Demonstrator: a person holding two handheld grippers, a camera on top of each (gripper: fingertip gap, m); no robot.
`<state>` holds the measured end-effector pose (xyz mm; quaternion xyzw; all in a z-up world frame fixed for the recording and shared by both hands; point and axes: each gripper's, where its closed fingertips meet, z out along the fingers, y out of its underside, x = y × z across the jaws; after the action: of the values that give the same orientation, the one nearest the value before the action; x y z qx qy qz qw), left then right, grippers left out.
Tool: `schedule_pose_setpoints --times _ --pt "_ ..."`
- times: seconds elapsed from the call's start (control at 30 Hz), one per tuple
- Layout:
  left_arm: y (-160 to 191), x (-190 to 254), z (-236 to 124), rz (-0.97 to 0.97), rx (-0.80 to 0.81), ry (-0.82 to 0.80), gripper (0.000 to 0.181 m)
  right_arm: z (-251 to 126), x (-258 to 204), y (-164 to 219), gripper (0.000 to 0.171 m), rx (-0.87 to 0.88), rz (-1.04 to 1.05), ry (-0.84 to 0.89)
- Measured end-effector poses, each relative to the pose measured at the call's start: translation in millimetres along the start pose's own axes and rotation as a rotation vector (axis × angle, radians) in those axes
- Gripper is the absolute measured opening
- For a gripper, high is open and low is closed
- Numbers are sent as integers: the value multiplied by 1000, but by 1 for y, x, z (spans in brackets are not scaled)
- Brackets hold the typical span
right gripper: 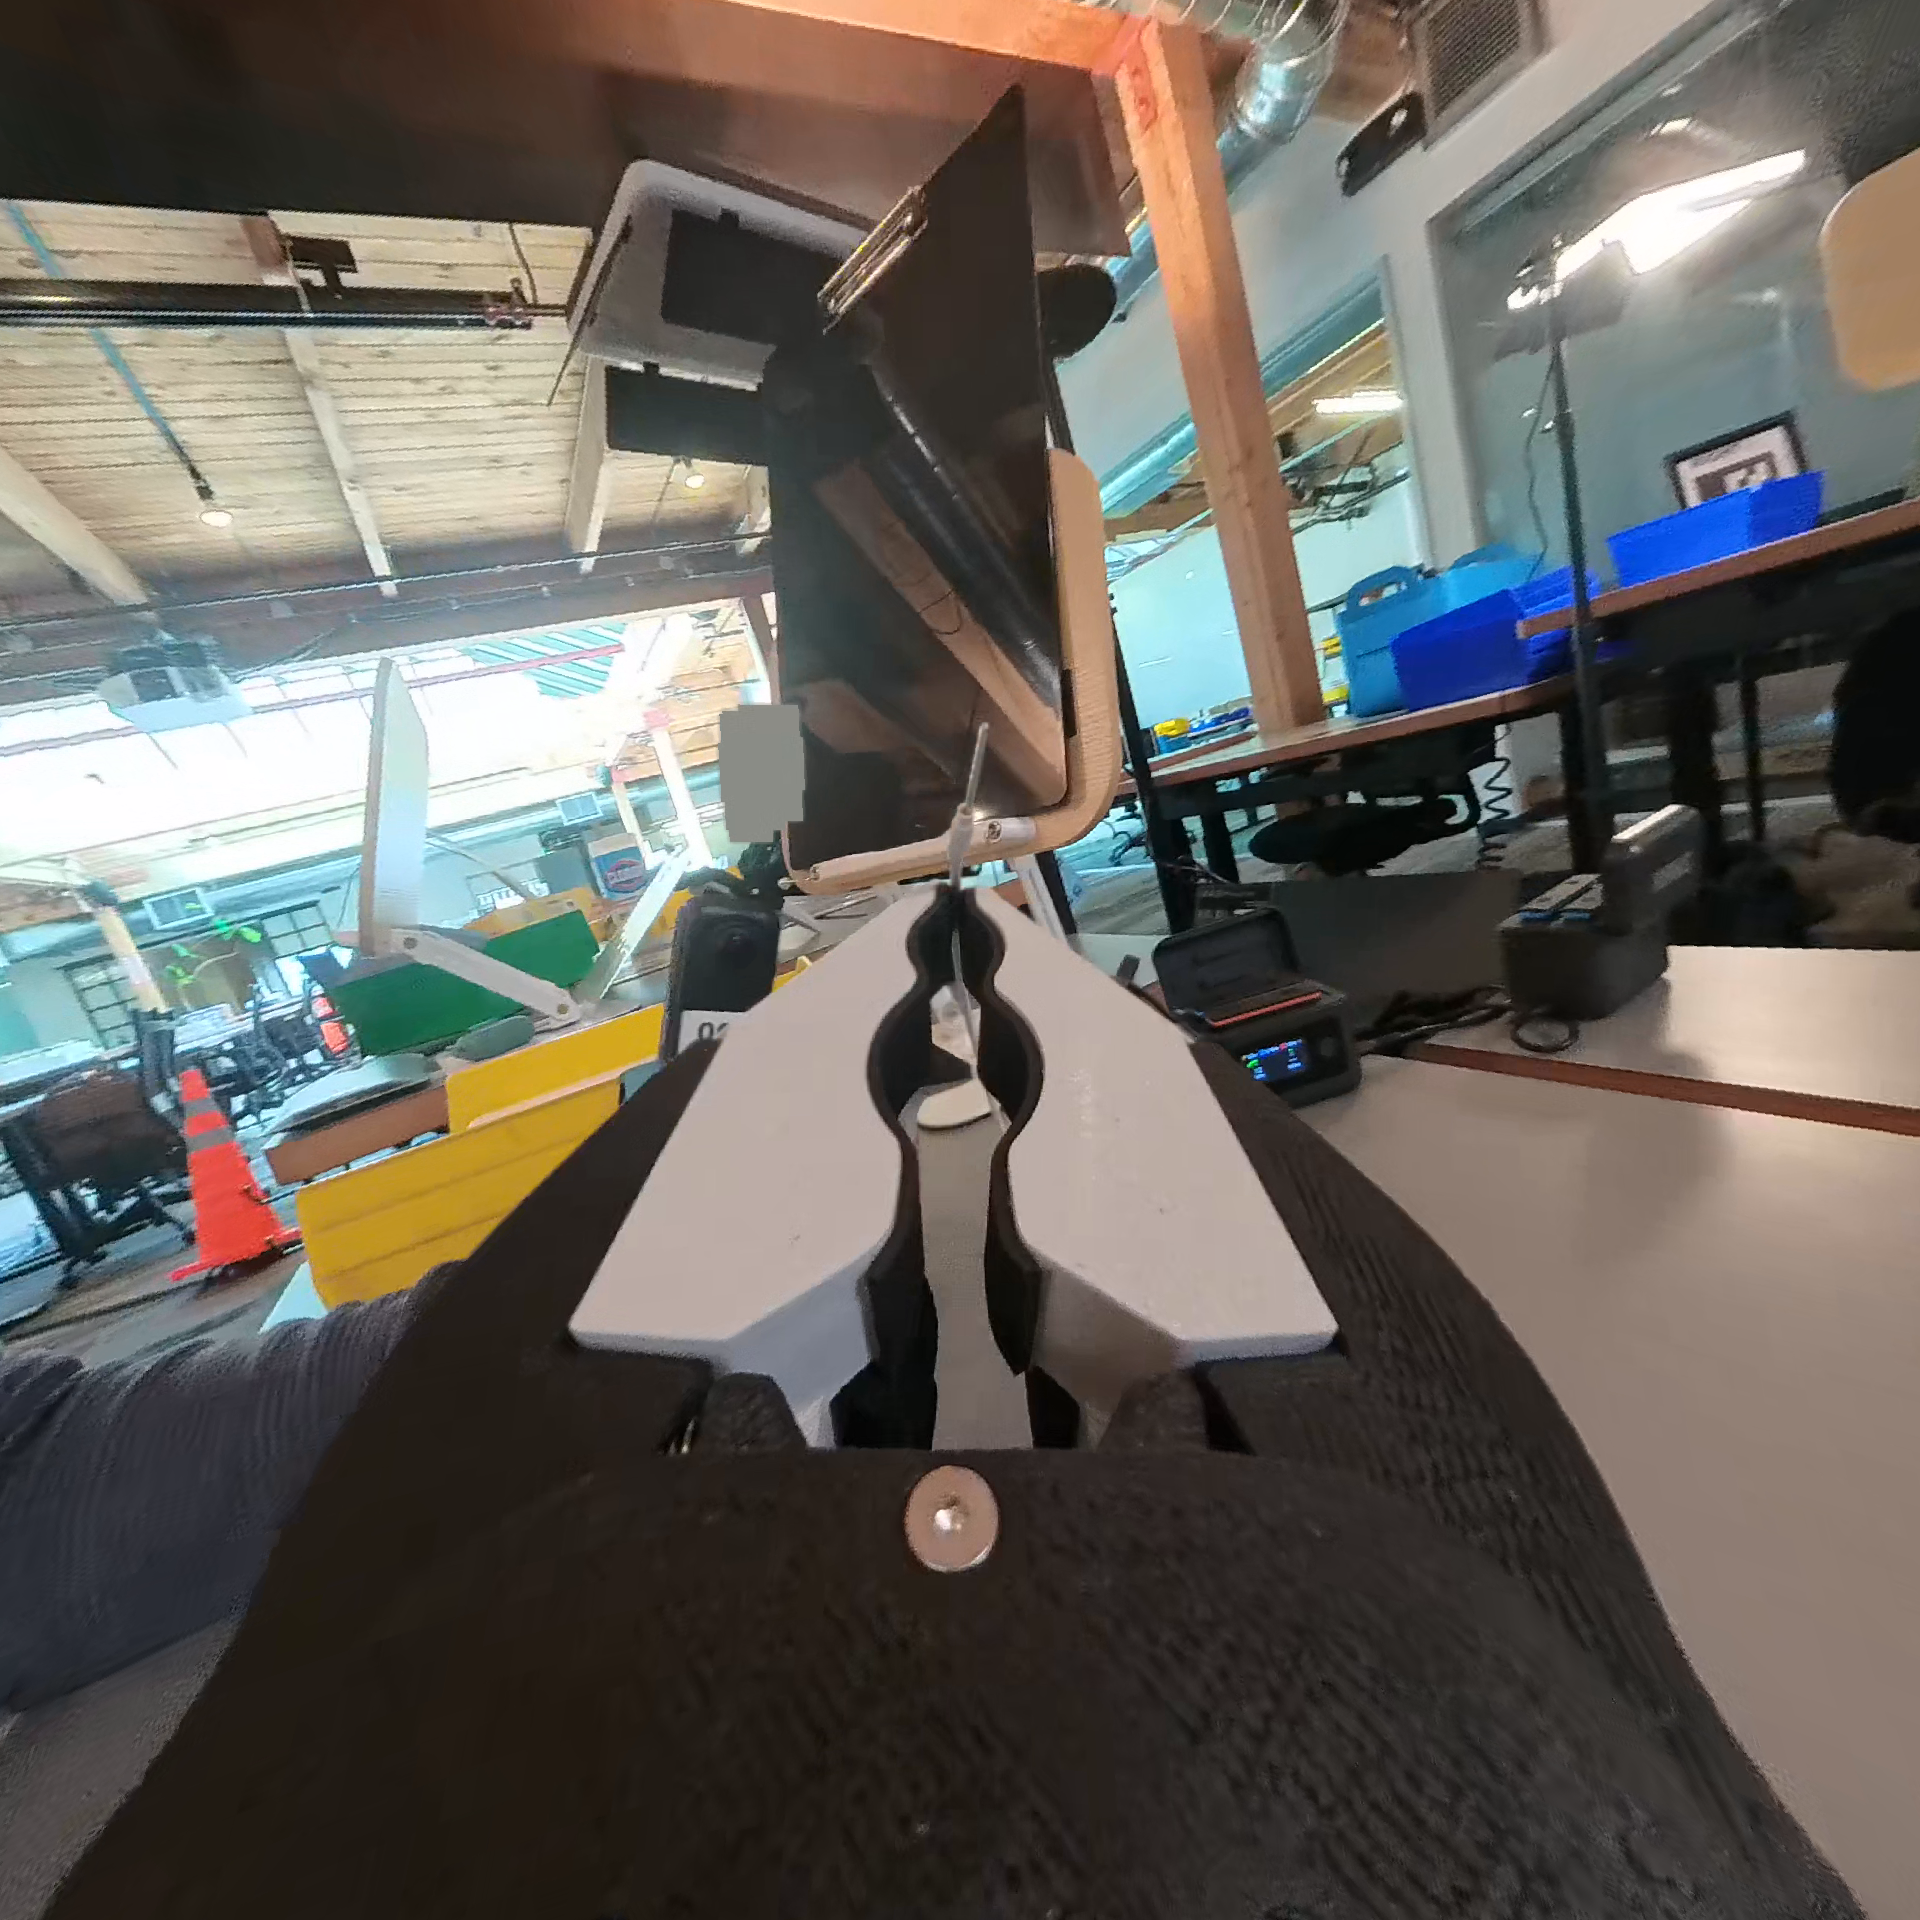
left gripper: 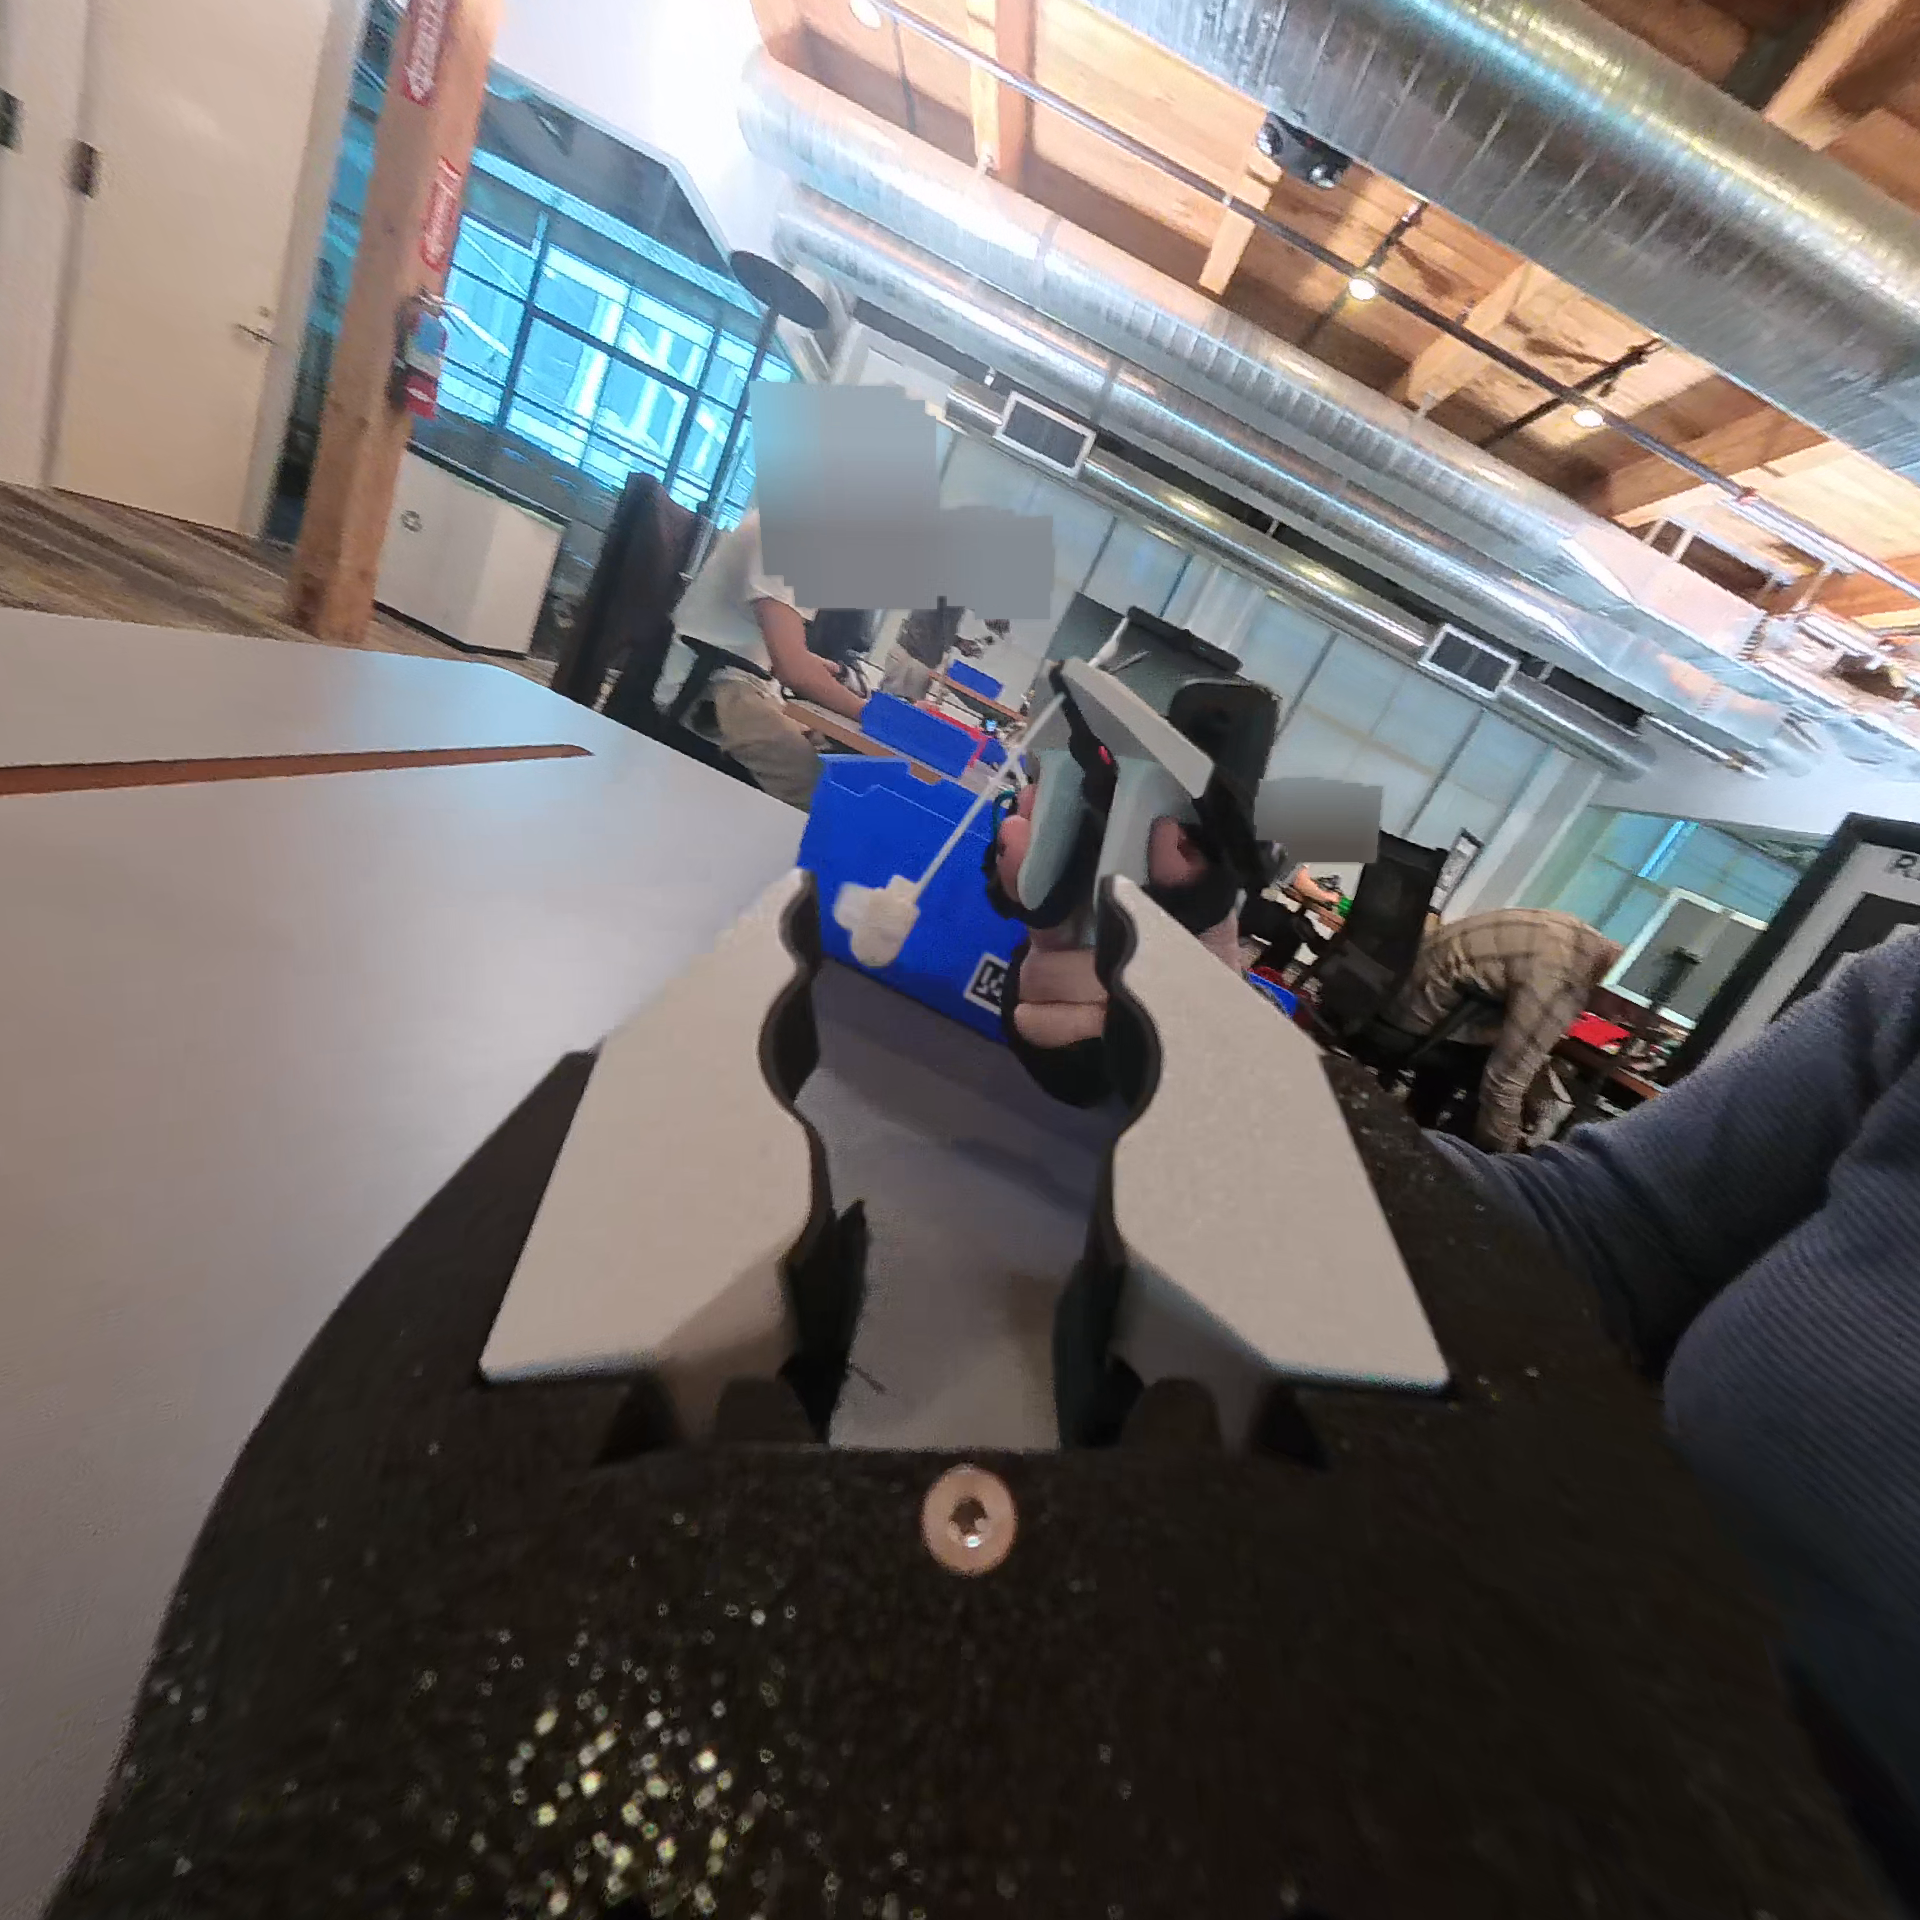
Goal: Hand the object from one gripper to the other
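Note:
The object is a thin white stick with a lumpy white end (left gripper: 878, 920). In the left wrist view my right gripper (left gripper: 1065, 691), held by a hand, pinches the stick near its upper end, and the lumpy end hangs down to the left. My left gripper (left gripper: 956, 894) is open and empty, just below and in front of that lump, not touching it. In the right wrist view my right gripper (right gripper: 951, 904) is shut on the stick (right gripper: 975, 790), which pokes up past the tips and runs down between the fingers.
A white table (left gripper: 312, 935) lies to the left, with a blue bin (left gripper: 914, 831) behind the stick. A blue sleeve (left gripper: 1766, 1299) is at the right. In the right wrist view, black devices (right gripper: 1288, 1029) sit on the table (right gripper: 1558, 1299). People sit at desks behind. Across from one pair of fingers to the other is roughly 8 centimetres.

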<state>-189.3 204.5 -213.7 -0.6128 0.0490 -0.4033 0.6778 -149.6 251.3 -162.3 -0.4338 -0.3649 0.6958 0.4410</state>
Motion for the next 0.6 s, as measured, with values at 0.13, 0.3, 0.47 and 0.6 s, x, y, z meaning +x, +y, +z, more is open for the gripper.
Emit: schedule_pose_setpoints --times 0.13,0.3,0.47,0.6 --pt "-1 -6 1 90 -7 -86 62 -1 3 -2 0 4 -15 19" --pt "-12 7 4 341 9 -175 55 -1 9 4 0 -55 -220 133" --pt "-21 31 10 603 44 -244 39 -2 14 3 0 -149 -787 367" --pt "-16 42 18 697 58 -276 33 2 -2 5 0 -182 -1346 466"
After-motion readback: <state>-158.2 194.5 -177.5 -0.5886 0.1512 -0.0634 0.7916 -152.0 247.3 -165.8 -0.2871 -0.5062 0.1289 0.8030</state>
